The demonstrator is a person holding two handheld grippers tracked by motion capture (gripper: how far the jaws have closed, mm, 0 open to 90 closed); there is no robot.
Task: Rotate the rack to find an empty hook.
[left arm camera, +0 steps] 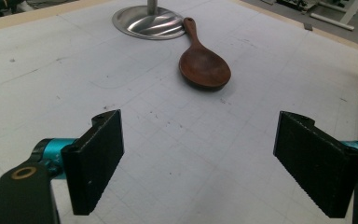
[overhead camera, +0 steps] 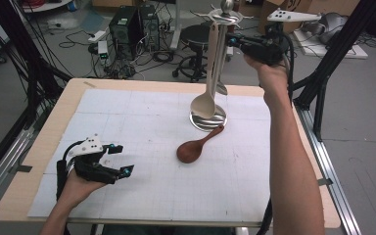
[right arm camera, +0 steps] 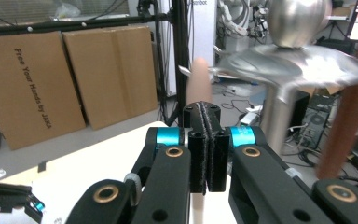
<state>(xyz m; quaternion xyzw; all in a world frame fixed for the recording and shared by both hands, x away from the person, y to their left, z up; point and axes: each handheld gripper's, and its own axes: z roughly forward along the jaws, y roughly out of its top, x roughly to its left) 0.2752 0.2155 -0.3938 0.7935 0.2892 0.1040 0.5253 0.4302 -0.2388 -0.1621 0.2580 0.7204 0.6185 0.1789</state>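
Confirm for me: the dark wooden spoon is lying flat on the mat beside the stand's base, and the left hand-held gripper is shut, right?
Not quite. The left hand-held gripper is open, jaws wide apart, as the left gripper view shows. The dark wooden spoon does lie flat on the mat beside the stand's base.

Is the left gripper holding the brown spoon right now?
No, the left gripper is open over bare mat, and the brown spoon lies farther ahead beside the stand base.

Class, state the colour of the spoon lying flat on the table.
Dark reddish-brown wooden spoon, clearest in the left gripper view.
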